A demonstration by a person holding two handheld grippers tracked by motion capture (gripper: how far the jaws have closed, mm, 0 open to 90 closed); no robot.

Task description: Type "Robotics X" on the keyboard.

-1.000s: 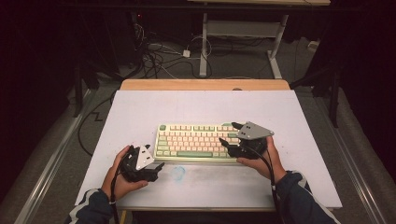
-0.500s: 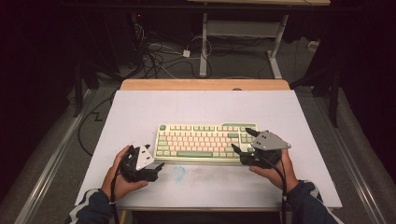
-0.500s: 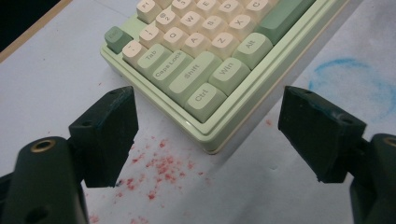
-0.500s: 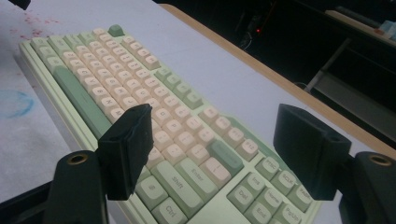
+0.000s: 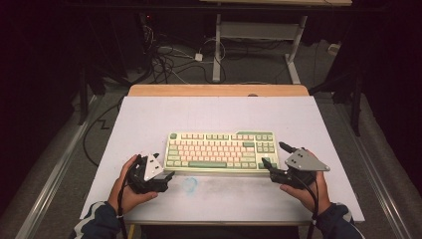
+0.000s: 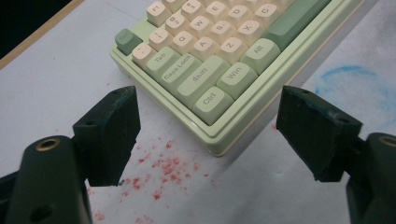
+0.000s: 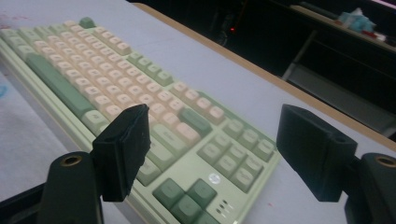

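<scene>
1. Keyboard [image 5: 221, 151], pale green with cream keys, lies flat near the middle of the white table [image 5: 149, 119], its long axis running left to right across the person's front, space bar toward the person.

2. The left gripper [image 5: 166, 175] sits just off the board's near left corner. In the left gripper view that corner, with the Ctrl key [image 6: 212, 100], points into the gap between the two black jaws, which stand wide apart with nothing held.

3. The right gripper [image 5: 276, 157] sits at the opposite short end, jaws likewise spread and gripping nothing; they have just been opening, with no object pressed between the pads. In the right gripper view the keyboard's near right corner and arrow keys [image 7: 187, 198] lie low between the jaws.

4. Each hand flanks one end of the board, so neither has a clear lead. The left gripper appears the closer, its corner already inside the jaw gap.

5. Judged from this layout, any lift or shift would turn on both grippers closing in along the long axis, one per end.

6. Red specks [image 6: 163, 163] and a blue smudge [image 5: 190, 184] mark the tabletop nearby.
</scene>
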